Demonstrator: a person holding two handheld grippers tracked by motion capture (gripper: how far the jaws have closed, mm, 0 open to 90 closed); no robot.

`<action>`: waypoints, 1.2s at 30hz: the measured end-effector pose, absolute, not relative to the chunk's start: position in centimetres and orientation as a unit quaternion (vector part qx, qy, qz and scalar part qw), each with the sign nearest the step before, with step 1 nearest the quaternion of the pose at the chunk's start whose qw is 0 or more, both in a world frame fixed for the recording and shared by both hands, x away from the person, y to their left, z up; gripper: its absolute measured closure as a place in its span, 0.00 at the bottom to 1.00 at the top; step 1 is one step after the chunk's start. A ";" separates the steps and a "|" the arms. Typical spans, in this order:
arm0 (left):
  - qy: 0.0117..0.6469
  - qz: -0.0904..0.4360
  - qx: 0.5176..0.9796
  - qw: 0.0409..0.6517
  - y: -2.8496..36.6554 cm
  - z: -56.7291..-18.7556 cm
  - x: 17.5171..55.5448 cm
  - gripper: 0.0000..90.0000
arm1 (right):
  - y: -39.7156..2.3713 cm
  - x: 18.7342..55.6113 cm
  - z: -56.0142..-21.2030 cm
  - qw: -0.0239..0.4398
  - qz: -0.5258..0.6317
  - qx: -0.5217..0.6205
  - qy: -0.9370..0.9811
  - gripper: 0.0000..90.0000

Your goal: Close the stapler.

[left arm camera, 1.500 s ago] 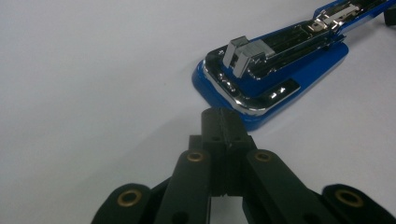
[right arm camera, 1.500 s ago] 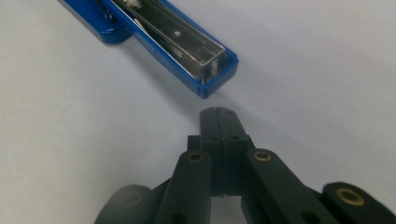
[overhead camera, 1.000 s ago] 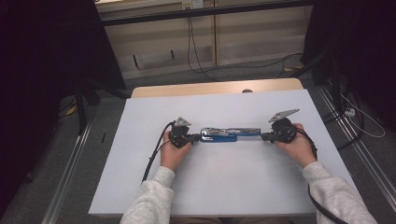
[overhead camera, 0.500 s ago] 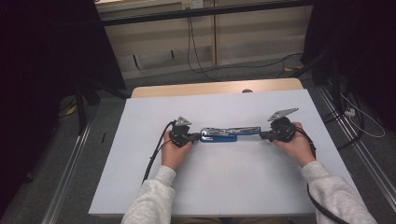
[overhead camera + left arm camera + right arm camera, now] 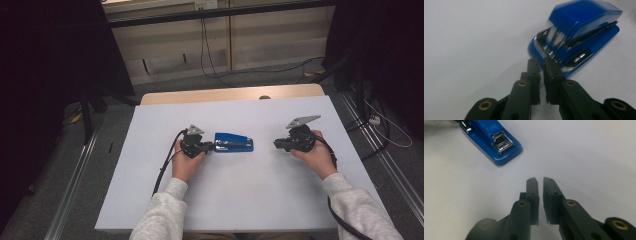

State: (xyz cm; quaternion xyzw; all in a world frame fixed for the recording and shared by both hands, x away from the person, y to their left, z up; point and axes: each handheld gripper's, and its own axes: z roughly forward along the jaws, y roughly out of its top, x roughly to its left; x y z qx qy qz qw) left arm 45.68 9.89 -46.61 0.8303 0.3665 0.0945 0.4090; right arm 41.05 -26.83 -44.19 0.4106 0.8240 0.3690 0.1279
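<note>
Left gripper [image 5: 209,146] low on the table, forearm straight in from below, jaws together with nothing between them, tips at the stapler's [image 5: 233,142] left end; contact unclear. Right gripper [image 5: 278,144] well apart from the stapler's right end, jaws near-together, empty, pointing left. Stapler lies flat mid-table. White table [image 5: 240,195], wood strip along its far edge, cables on the grey floor beyond.

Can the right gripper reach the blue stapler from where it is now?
Probably yes: only bare white table lies between the right gripper and the blue stapler, whose near end faces it.
</note>
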 end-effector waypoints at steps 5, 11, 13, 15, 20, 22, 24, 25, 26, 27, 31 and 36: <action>0.377 0.095 0.825 0.411 10.5 -46.3 45.4 0.68 | -27.1 40.7 -44.2 0.113 0.393 0.425 0.808 0.63; 0.374 0.079 0.815 0.435 12.1 -45.5 44.3 0.46 | -27.1 39.9 -44.1 0.102 0.407 0.423 0.803 0.44; 0.373 0.071 0.812 0.444 12.8 -45.0 43.9 0.38 | -27.1 39.4 -44.1 0.102 0.410 0.429 0.798 0.37; 0.372 0.067 0.808 0.452 13.3 -44.6 43.5 0.35 | -27.1 39.0 -44.0 0.107 0.406 0.427 0.801 0.33; 0.368 0.067 0.801 0.467 14.3 -44.1 43.0 0.27 | -26.9 37.6 -44.0 0.113 0.405 0.425 0.801 0.20; 0.369 0.070 0.799 0.470 14.5 -44.0 42.7 0.22 | -27.0 37.2 -44.0 0.108 0.412 0.428 0.798 0.19; 0.368 0.073 0.799 0.469 14.8 -43.9 42.4 0.17 | -27.0 36.7 -44.2 0.104 0.408 0.426 0.800 0.18; 0.366 0.075 0.798 0.472 15.0 -43.8 42.3 0.16 | -27.0 36.4 -44.2 0.102 0.407 0.424 0.803 0.17; 0.367 0.072 0.797 0.475 15.3 -43.7 42.0 0.16 | -27.0 36.2 -44.1 0.100 0.409 0.422 0.803 0.16; 0.366 0.071 0.795 0.478 15.5 -43.6 41.8 0.15 | -27.1 35.8 -43.9 0.102 0.412 0.420 0.802 0.15; 0.359 0.076 0.794 0.484 16.4 -43.4 40.8 0.14 | -27.3 35.2 -43.5 0.103 0.421 0.417 0.799 0.15; 0.356 0.083 0.794 0.485 17.8 -43.3 39.6 0.12 | -27.6 34.2 -43.3 0.102 0.423 0.415 0.799 0.14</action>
